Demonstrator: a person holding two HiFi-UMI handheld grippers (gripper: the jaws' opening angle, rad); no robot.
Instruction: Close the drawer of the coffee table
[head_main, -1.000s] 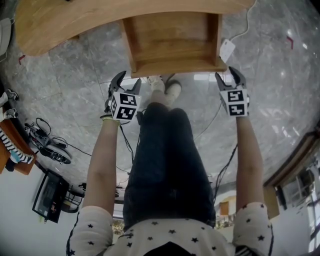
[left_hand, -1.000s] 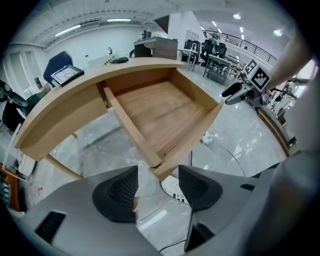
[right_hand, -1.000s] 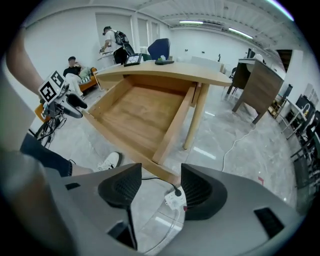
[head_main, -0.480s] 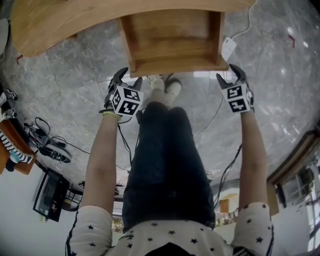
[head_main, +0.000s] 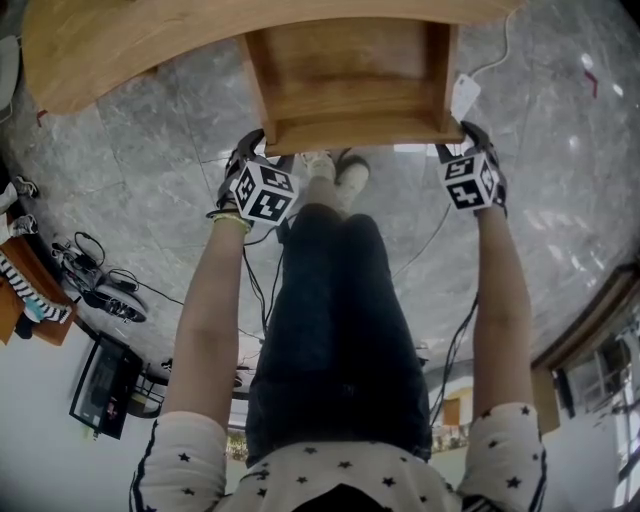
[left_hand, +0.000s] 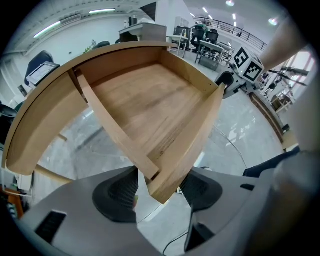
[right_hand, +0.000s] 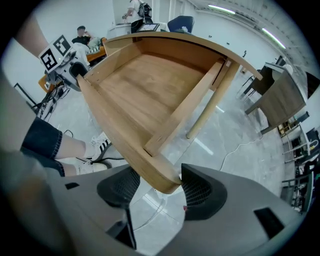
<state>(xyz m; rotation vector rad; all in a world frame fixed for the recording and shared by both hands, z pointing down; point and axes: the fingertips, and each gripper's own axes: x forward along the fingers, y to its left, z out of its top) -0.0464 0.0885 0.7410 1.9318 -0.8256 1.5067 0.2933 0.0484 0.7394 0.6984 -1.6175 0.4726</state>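
The wooden drawer (head_main: 350, 70) stands pulled out from under the curved coffee table top (head_main: 120, 45), empty inside. My left gripper (head_main: 260, 150) is at the drawer's front left corner. In the left gripper view that corner (left_hand: 162, 182) sits between the jaws of the left gripper (left_hand: 159, 187), with a gap at the left pad. My right gripper (head_main: 460, 140) is at the front right corner. Its jaws have just been opening, and the rounded corner (right_hand: 162, 177) lies between the jaws of the right gripper (right_hand: 157, 187), the left pad clear of the wood. Both point steeply down.
The person's legs and white shoes (head_main: 330, 170) are just before the drawer front. A white tag (head_main: 463, 97) on a cord hangs by the right corner. Cables and a pair of shoes (head_main: 100, 290) lie on the marble floor at left. A round table leg (right_hand: 207, 112) stands behind the drawer.
Both grippers have moved up the picture and down onto the drawer's front corners. The marker cubes have rolled a little. The drawer has not moved.
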